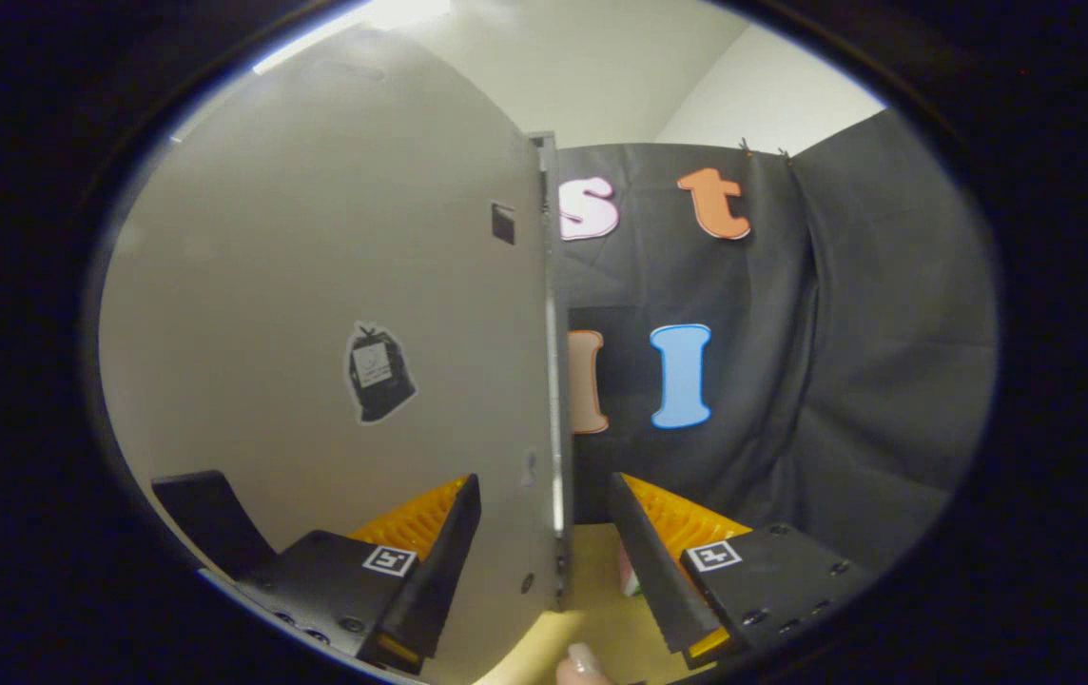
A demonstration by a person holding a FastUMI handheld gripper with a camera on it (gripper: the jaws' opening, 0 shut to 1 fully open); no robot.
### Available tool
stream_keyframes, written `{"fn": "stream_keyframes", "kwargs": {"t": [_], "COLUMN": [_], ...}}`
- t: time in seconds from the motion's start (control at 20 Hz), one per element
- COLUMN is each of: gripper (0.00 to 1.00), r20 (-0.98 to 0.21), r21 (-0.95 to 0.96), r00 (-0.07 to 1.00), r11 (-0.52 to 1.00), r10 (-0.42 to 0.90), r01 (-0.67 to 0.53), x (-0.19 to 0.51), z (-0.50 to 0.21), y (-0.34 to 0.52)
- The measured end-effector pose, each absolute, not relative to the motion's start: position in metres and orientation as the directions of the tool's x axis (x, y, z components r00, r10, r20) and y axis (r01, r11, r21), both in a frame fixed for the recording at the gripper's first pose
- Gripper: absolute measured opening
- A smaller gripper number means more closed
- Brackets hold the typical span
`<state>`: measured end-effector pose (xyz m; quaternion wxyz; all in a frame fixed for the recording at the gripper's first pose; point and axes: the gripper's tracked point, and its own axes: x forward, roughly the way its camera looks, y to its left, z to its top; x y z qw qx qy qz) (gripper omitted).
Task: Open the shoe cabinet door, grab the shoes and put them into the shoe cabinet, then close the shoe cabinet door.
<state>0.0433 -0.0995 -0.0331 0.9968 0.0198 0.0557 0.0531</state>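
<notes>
The grey shoe cabinet door (335,285) stands ajar and I see it almost edge-on. Its free edge (555,381) runs upright between my fingers. My gripper (544,485) is open and straddles that edge: the left finger (449,552) lies against the door's broad face, and the right finger (649,561) stands a little apart from the edge on the other side. A sticker of a black bag (378,373) sits on the door face. A small pink and green thing (630,578) peeks out behind the right finger; I cannot tell what it is.
A person's fingertip (582,661) shows low between the fingers, over a yellowish wooden surface (601,609). The black cloth wall (839,381) hangs beyond the door to the right. A dark curved part (206,518) sits by the left finger.
</notes>
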Motion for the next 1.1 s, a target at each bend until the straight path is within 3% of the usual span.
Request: {"fn": "stream_keyframes", "kwargs": {"t": [0.5, 1.1], "gripper": [0.88, 0.89], "r20": [-0.094, -0.083], "r21": [0.061, 0.038], "r00": [0.982, 0.994], "r11": [0.986, 0.997], "r10": [0.162, 0.071], "r01": [-0.156, -0.068], "x": [0.104, 0.173], "z": [-0.045, -0.049], "y": [0.056, 0.091]}}
